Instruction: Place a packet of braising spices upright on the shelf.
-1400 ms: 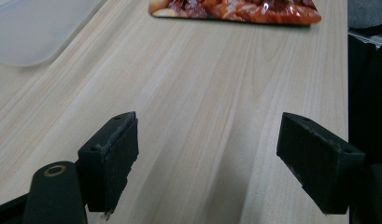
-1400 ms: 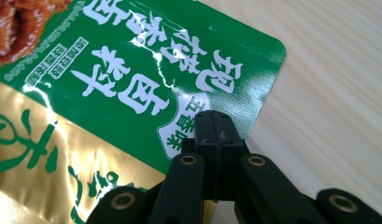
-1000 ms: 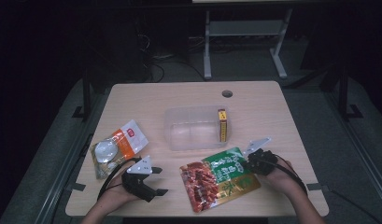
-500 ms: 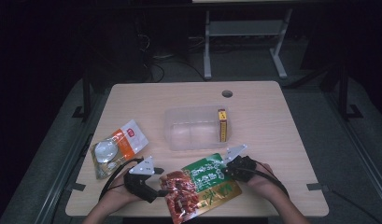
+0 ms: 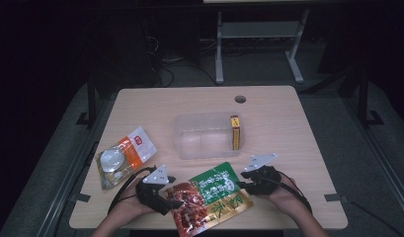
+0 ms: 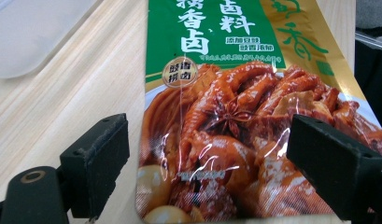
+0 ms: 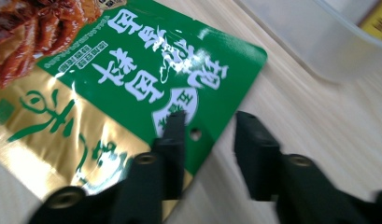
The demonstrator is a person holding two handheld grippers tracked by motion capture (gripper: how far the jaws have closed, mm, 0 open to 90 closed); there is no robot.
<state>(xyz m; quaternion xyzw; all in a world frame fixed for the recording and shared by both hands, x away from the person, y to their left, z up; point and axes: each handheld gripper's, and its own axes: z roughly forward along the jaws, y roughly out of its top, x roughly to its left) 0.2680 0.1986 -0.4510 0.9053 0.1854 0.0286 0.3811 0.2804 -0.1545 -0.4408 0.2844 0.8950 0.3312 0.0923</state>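
A food pouch (image 5: 213,196), green at the top and red with a gold band below, lies flat on the table's front edge. My left gripper (image 5: 176,193) is at its red end. In the left gripper view the jaws have just been opening and stand wide open (image 6: 212,163), with the pouch (image 6: 226,116) between them and not pressed. My right gripper (image 5: 240,186) is at the pouch's green corner. Its jaws have just been opening too and are open (image 7: 209,121), one over the pouch's (image 7: 132,79) edge and one over bare wood.
A clear plastic tub (image 5: 207,138) stands mid-table with a yellow box (image 5: 234,132) upright at its right end. An orange-and-white packet (image 5: 123,157) lies at the left. A cable hole (image 5: 240,98) is near the far edge. Wood table (image 5: 298,138).
The right gripper slid the pouch left toward the left gripper, then its jaws opened and released the green corner. The pouch's red end now lies between the left jaws.
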